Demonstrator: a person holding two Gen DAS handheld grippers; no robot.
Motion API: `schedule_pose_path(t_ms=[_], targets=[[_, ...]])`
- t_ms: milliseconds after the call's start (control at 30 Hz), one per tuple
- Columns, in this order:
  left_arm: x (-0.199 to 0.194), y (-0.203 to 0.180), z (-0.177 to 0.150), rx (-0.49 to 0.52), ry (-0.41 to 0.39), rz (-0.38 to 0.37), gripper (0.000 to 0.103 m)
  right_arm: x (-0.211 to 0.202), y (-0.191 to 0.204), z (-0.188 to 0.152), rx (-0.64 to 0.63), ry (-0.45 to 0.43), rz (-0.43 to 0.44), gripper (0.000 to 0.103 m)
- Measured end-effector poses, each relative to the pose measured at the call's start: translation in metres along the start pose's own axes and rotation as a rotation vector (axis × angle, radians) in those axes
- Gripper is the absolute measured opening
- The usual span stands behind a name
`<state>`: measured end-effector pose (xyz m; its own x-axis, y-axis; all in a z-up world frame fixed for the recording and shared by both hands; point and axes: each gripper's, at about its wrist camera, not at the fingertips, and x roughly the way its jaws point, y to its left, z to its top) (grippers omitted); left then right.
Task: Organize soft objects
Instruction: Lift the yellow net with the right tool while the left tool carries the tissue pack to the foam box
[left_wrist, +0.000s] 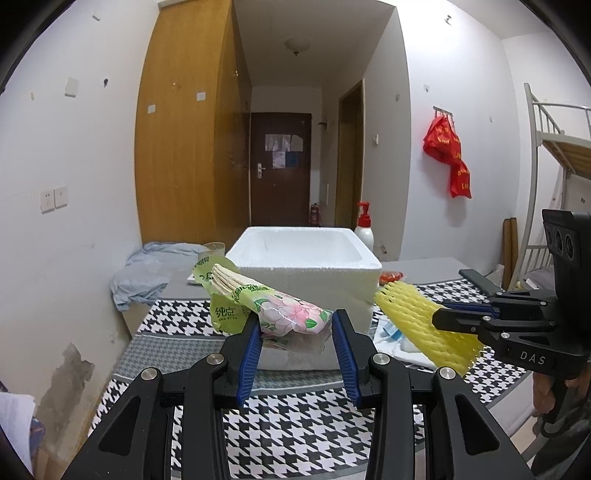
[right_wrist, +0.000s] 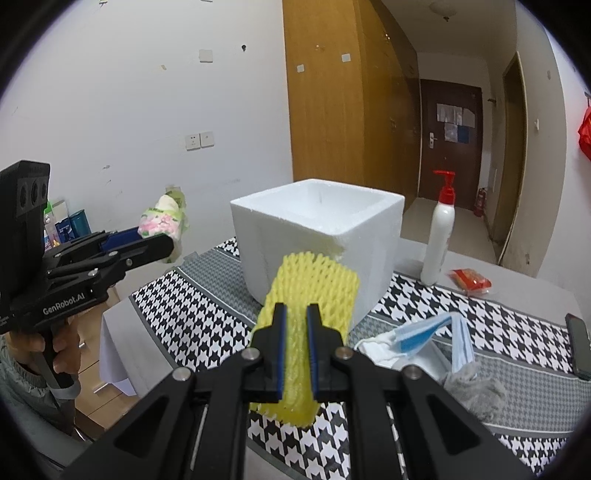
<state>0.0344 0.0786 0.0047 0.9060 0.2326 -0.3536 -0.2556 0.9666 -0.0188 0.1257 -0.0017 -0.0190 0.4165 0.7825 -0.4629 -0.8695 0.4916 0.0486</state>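
Both hands are loaded and held up in front of the foam box (left_wrist: 303, 258), so the step in hand looks like the carry to the box, not the drop. The left gripper (left_wrist: 295, 343) is partly closed on a tissue pack (left_wrist: 273, 306), its blue pads pressing the pack's flowered end while the torn green end sticks out up and to the left. The right gripper (right_wrist: 295, 343) is squeezed nearly shut on a yellow foam net (right_wrist: 310, 291), crushing its near end; the far end fans out toward the box's near corner, and whether it touches the wall there is hard to tell from the right wrist view.

The box stands open-topped on the checked cloth (left_wrist: 295, 424), and what little shows of its inside looks empty. A face mask (right_wrist: 436, 332) and a grey cloth (right_wrist: 476, 391) lie on the cloth to the right, still to be collected.

Next, each load probably needs lifting above the rim and moving over the opening before the jaws let go. The net is light and springy, so it may cling to a pad or bounce off the rim
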Motion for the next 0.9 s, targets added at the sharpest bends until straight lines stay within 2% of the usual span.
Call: schedule_pose_path(t_ms=[200, 600, 900], targets=[[0.001, 0.001, 0.010, 0.014, -0.020, -0.013, 0.040, -0.002, 0.001, 0.018, -0.013, -0.017, -0.018, 0.013], [0.008, 0.008, 0.029, 0.042, -0.045, 0.013, 0.040, 0.000, -0.001, 0.051, -0.032, -0.055, -0.044, 0.013], [0.020, 0.016, 0.038, 0.047, -0.044, 0.032, 0.040, 0.013, -0.005, 0.069, -0.032, -0.052, -0.051, 0.013]])
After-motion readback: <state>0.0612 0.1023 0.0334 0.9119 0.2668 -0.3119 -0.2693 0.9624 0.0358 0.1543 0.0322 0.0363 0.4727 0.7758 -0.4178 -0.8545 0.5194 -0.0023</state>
